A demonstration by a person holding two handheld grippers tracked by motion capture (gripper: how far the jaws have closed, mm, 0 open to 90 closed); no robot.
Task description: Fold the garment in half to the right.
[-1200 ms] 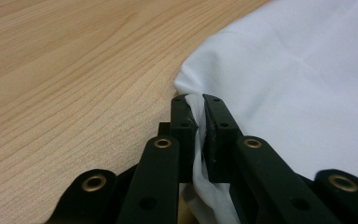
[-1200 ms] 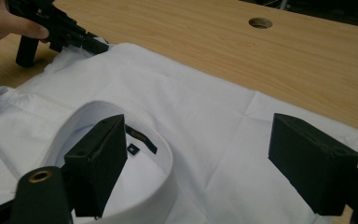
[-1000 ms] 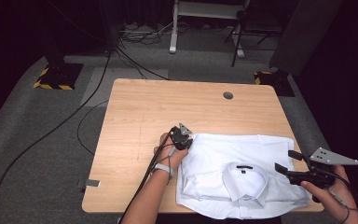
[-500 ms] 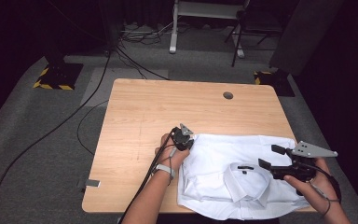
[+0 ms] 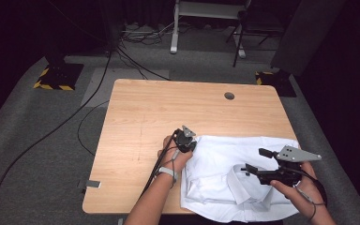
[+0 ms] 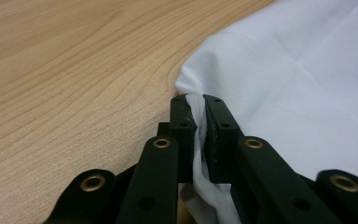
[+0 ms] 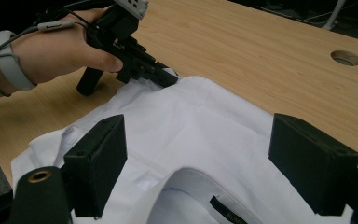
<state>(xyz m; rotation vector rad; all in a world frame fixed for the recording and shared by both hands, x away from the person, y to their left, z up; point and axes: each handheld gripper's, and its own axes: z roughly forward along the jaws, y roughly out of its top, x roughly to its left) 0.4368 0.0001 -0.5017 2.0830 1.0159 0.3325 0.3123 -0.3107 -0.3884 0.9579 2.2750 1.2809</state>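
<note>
A white collared shirt [image 5: 225,152] lies folded on the near right part of the wooden table [image 5: 168,108]. My left gripper [image 5: 191,146] is shut on the shirt's upper left corner; in the left gripper view a pinch of white cloth [image 6: 196,140] shows between the closed jaws of the left gripper [image 6: 199,100]. My right gripper [image 5: 254,160] stands open just above the shirt beside the collar [image 5: 236,176]. In the right gripper view the right gripper [image 7: 200,126] frames the cloth behind the collar [image 7: 186,184], with the left gripper [image 7: 168,78] beyond it.
A round cable hole [image 5: 229,95] sits near the table's far right corner. The shirt reaches the table's near and right edges. Cables [image 5: 51,131] run over the grey floor at the left. A white stand [image 5: 174,28] and chair legs are behind the table.
My right gripper has moved left over the shirt, from its right edge to the collar. The left gripper has stayed put, still shut on the corner.
</note>
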